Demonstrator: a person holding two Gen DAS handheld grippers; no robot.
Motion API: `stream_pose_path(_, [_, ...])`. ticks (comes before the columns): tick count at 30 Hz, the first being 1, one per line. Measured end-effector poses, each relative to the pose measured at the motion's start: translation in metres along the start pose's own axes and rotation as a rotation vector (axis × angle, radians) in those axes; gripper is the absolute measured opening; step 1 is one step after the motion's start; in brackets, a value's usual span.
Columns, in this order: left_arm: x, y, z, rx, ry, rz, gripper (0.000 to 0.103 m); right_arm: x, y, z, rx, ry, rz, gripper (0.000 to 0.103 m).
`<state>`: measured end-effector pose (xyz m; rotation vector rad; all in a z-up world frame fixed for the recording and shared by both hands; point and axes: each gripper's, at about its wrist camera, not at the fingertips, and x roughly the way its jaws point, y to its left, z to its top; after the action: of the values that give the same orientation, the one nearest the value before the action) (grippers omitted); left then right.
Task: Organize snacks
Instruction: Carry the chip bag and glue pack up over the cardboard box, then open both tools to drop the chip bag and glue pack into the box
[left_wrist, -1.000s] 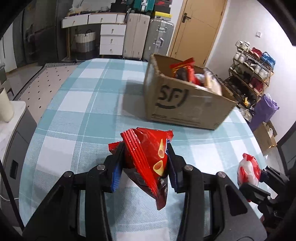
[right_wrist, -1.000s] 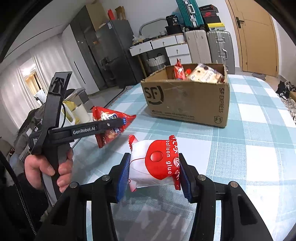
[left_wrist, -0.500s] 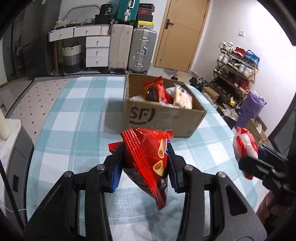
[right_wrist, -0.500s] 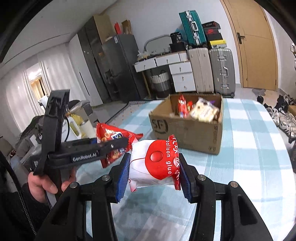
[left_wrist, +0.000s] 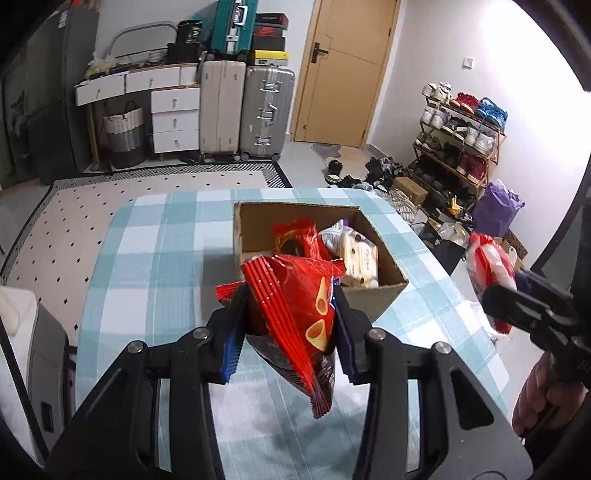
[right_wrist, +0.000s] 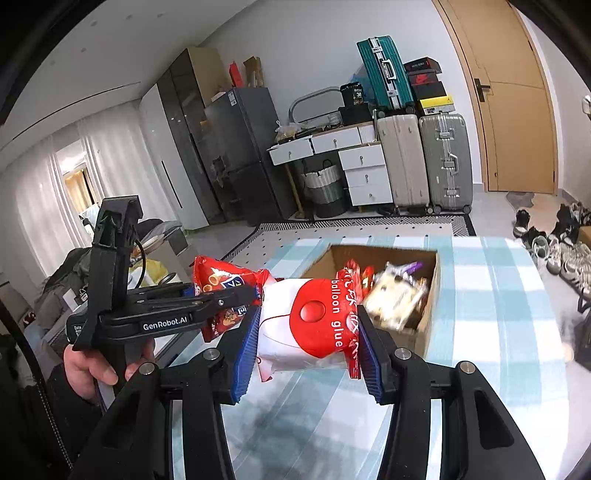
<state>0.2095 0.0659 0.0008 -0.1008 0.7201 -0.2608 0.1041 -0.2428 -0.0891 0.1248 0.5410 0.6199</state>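
Table (left_wrist: 155, 236) in blue-and-white check cloth, cardboard box (left_wrist: 373, 295) on it toward the far end, open top, at 12 o'clock from both grippers. Box already has snacks in it: a red packet (left_wrist: 301, 240) standing up, a pale cookie-type bag (left_wrist: 360, 258) beside it at 3 o'clock; print on those too small or blurred to read. Left gripper (left_wrist: 290, 314): blue pads pinching a red chip bag (left_wrist: 295, 306), cone-shaped snacks printed on it, bag hanging clear of the table, just short of the box's near wall. Right gripper (right_wrist: 308, 336): pads clamped on a white-and-red packet (right_wrist: 310, 325), legible text "balloon glue" plus some red characters I can't make out. From the right wrist view the left tool's body reads "GenRobot.AI", held in the person's left hand (right_wrist: 96, 365) at 9 o'clock. In the left wrist view the right gripper's packet shows at 3 o'clock, off the table edge. Versus a second ago: both grippers are higher, cameras now look down into the box rather than at its side, so the "SF" logo and "SF EXPRESS" print on its walls are out of sight. Grips unchanged on both bags.
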Motion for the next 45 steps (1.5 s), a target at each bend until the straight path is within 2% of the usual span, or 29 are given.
stream_pose_path(14, [0.05,-0.015,0.064,0.06,0.015,0.001,0.039,0.054,-0.028,0.05,-0.006,0.041,0.009,0.049])
stream_pose_path(22, [0.085,-0.015,0.1,0.087,0.034,-0.004,0.039,0.089,-0.051,0.075,-0.018,0.056,-0.04,0.05])
stream_pose_path(26, [0.108,-0.009,0.112,0.083,0.059,-0.037,0.039,0.107,-0.065,0.079,-0.016,0.072,-0.057,0.05])
stream_pose_path(31, [0.132,-0.002,0.111,0.065,0.102,-0.101,0.039,0.126,-0.083,0.084,0.003,0.081,-0.068,0.05])
stream_pose_path(42, [0.149,0.011,0.087,0.061,0.113,-0.134,0.039,0.164,-0.103,0.08,-0.009,0.126,-0.065,0.051])
stream_pose_path(43, [0.151,0.011,0.087,0.061,0.114,-0.136,0.04,0.166,-0.104,0.079,-0.008,0.13,-0.066,0.055])
stream_pose_path(44, [0.154,0.01,0.088,0.067,0.125,-0.131,0.049,0.167,-0.104,0.079,-0.007,0.134,-0.068,0.057])
stream_pose_path(45, [0.158,0.008,0.087,0.079,0.147,-0.125,0.065,0.17,-0.106,0.078,-0.006,0.136,-0.069,0.06])
